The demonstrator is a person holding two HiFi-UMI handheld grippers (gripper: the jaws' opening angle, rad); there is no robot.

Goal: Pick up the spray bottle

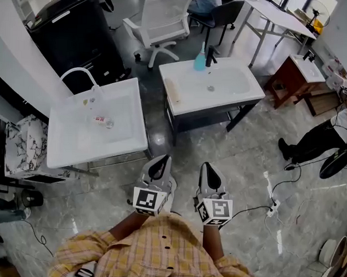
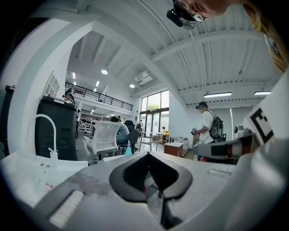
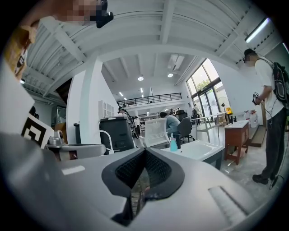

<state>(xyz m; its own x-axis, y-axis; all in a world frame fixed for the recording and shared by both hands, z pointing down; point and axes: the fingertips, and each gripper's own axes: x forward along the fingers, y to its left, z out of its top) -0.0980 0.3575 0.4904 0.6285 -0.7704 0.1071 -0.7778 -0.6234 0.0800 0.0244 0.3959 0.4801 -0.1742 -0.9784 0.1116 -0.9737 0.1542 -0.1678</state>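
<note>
The left gripper point(image 1: 159, 162) and the right gripper point(image 1: 210, 167) are both sitting with their jaws pressed together, gripping nothing. The person is holding them side by side close to the body, pointing almost level across the room. Ahead of the tips a stretch of grey floor point(image 1: 219, 144) is lying bare. Beyond it the white sink point(image 1: 236, 93) is standing well apart from both hands. The spray bottle point(image 1: 200, 61), pale blue, is standing upright at that sink's far edge, just left of the black tap point(image 1: 210, 53), its long axis running straight up. It is lying far and slightly right of the midline between the hands, so I am judging the right gripper the nearer one. Either would be needing a long reach forward first.
</note>
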